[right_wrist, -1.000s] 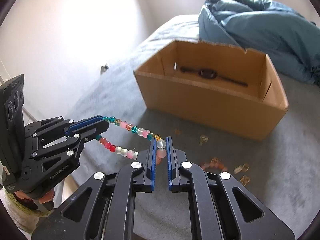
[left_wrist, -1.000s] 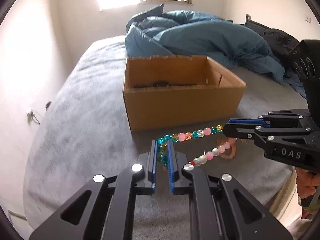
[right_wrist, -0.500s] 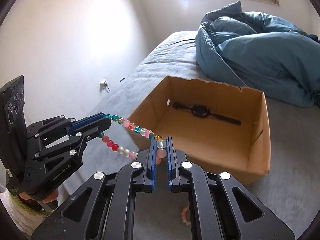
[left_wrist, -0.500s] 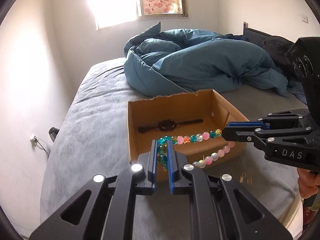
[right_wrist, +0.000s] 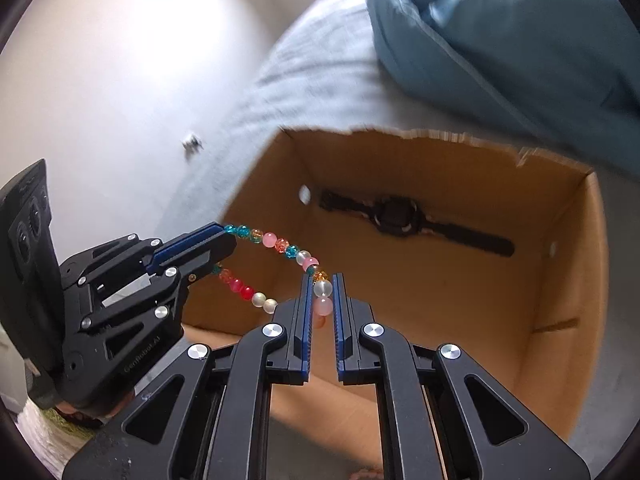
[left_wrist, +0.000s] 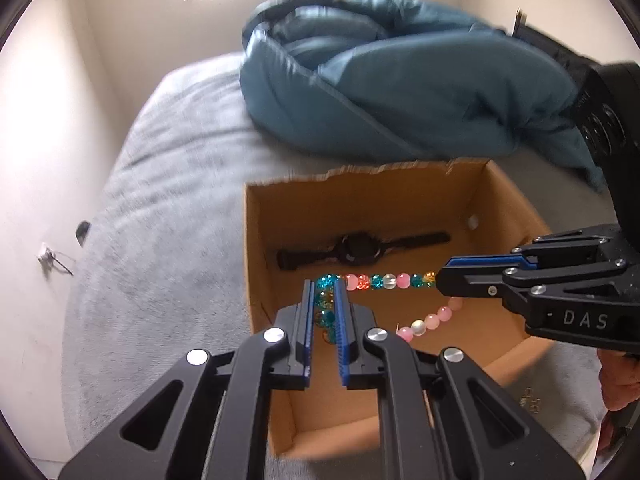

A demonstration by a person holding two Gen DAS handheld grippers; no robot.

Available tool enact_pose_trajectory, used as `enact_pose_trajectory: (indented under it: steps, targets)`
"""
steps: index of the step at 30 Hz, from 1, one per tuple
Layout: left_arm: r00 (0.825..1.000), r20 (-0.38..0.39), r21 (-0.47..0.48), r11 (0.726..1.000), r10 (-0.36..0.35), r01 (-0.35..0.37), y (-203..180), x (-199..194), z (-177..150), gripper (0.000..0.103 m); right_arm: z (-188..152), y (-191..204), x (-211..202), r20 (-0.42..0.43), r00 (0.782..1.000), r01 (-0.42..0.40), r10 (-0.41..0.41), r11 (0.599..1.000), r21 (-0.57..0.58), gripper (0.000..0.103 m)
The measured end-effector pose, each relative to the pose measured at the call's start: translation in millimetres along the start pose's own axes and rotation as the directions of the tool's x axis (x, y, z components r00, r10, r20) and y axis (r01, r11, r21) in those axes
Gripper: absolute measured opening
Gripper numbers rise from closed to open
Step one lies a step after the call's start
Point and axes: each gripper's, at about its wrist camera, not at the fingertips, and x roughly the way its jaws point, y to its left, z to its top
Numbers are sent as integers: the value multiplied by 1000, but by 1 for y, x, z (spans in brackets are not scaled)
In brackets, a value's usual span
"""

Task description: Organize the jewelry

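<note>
A beaded bracelet of teal, pink, orange and clear beads hangs stretched between both grippers over an open cardboard box. My left gripper is shut on its teal end. My right gripper is shut on its pink and clear end; the bracelet runs from it to the left gripper at the left. The right gripper enters the left wrist view from the right. A black watch lies flat on the box floor, also in the right wrist view.
The box sits on a grey bed. A heaped blue duvet lies behind it. Small gold items lie on the bed right of the box. A white wall borders the bed on the left.
Both grippers have carried the bracelet up from the bed in front of the box to over the box's open top. The watch inside has come into full view.
</note>
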Motion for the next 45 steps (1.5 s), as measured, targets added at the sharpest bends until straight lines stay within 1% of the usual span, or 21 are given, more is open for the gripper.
enact_pose_trajectory:
  steps: [3,5,7,9,12,14,16,17,19,20,22,24,26,28,29,32,35,36,37,41,45]
  targets:
    - [997,-67,31,999,28,-26,-5,29,1,9,8,-16,31,-90,996,-10,16,998,66,8]
    - [992,-120,63,997,50,-42,-10,48,2,9,12,-26,51,-152,988,-16,33,993,114,8]
    - [985,-152,93,994,77,-64,-14,61,2,9,14,-33,63,-190,980,-25,54,988,151,8]
    - [982,-150,141,986,115,-94,-19,66,2,9,15,-37,77,-232,970,-27,68,984,175,8]
    - [975,-184,168,981,125,-94,-25,74,3,10,14,-42,88,-263,963,-12,66,979,201,9]
    - [973,-178,179,977,145,-113,-25,75,3,10,13,-44,92,-270,959,-27,90,974,227,11]
    - [973,-172,184,975,153,-121,-26,73,4,10,13,-46,92,-265,960,-28,93,971,239,11]
    - [973,-170,185,975,158,-126,-26,72,4,10,12,-46,92,-262,960,-29,94,970,240,15]
    - [973,-163,184,974,163,-132,-25,68,5,10,12,-48,86,-239,967,-24,84,970,243,17]
    - [974,-154,183,974,165,-136,-24,65,5,10,11,-47,81,-217,972,-32,85,971,238,20]
    - [981,-108,165,976,161,-142,-23,50,5,10,9,-44,68,-174,981,-39,80,973,226,23]
    - [987,-60,142,980,146,-136,-23,33,4,12,3,-34,45,-113,992,-41,63,982,184,27]
    - [992,3,115,985,127,-126,-22,4,-1,20,-6,-23,18,-52,997,-43,50,990,138,36]
    - [992,68,92,989,111,-117,-23,-25,-10,24,-17,-13,-7,12,999,-32,31,996,82,39]
    - [990,99,80,991,100,-109,-23,-40,-17,28,-28,-5,-26,56,998,-18,15,999,41,44]
    - [982,169,55,994,84,-94,-23,-79,-41,38,-59,7,-69,155,988,26,-23,999,-20,48]
    - [976,207,24,997,65,-72,-23,-108,-71,41,-91,9,-101,219,974,58,-50,998,-32,48]
    - [975,216,12,998,54,-58,-23,-116,-81,42,-96,5,-110,232,971,65,-55,997,-33,48]
    - [974,221,5,999,45,-48,-22,-120,-90,43,-108,4,-117,251,966,74,-64,997,-32,48]
    - [971,239,-19,1000,23,-19,-27,-128,-125,44,-145,-4,-126,284,954,101,-94,995,-9,48]
    - [976,218,-26,999,-22,28,-37,-115,-158,44,-188,-13,-118,303,945,124,-123,992,15,48]
